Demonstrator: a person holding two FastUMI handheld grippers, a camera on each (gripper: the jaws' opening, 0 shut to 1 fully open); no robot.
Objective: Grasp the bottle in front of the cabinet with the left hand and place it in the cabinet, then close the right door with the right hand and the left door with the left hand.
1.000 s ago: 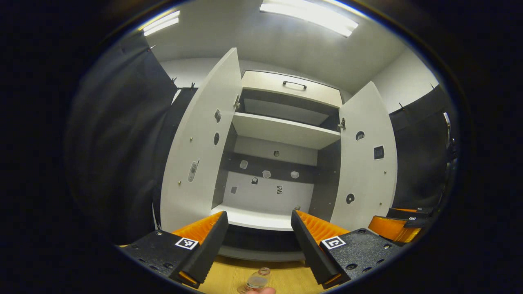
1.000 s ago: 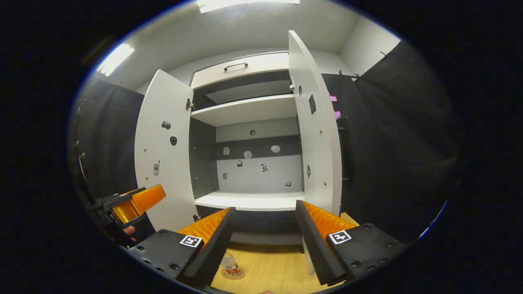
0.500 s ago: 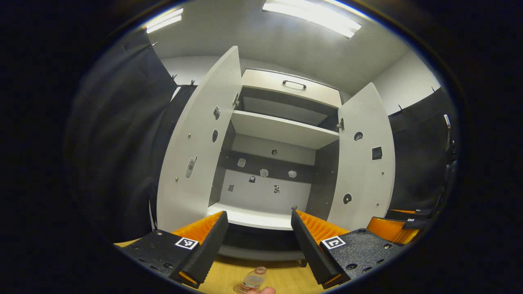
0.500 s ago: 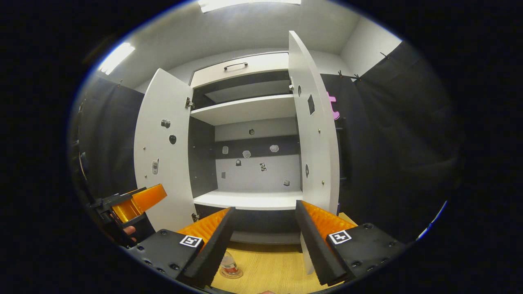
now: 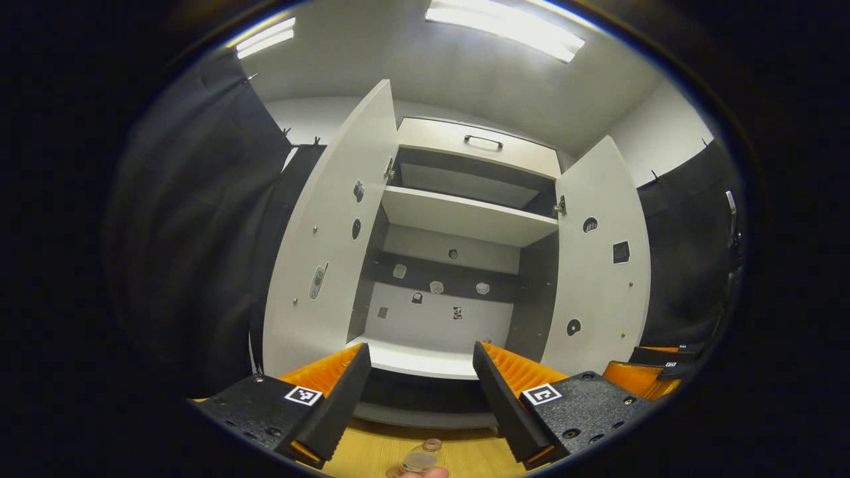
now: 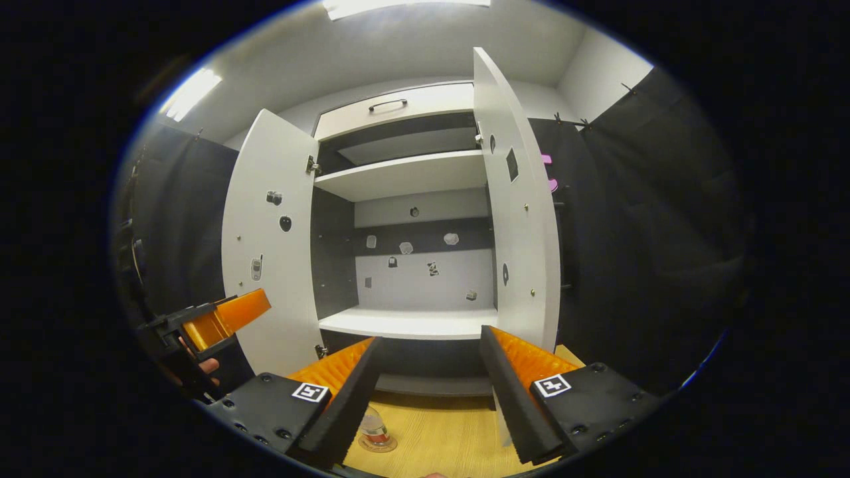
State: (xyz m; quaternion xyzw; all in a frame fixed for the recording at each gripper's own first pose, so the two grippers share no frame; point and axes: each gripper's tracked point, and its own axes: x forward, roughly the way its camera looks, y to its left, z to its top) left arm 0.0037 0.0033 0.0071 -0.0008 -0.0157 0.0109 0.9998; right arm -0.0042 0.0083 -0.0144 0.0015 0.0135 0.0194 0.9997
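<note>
Both doors [image 5: 329, 232] are standing open. The bottle [image 6: 374, 431] is sitting on the floor. Left gripper [image 5: 421, 392] and right gripper [image 6: 428, 385] are gaping apart, holding nothing.

You had a wooden floor [image 6: 438, 438] before you on which the cabinet [image 6: 412, 325] stood with doors open, and a clear bottle [image 6: 374, 431] stood upright just in front.

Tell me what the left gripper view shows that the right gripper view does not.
Left gripper view: the right gripper at the right edge, beside the right door. Right gripper view: the left gripper, open, with a bit of the hand holding it. Both: the open cabinet and the bottle on the floor before it.
</note>
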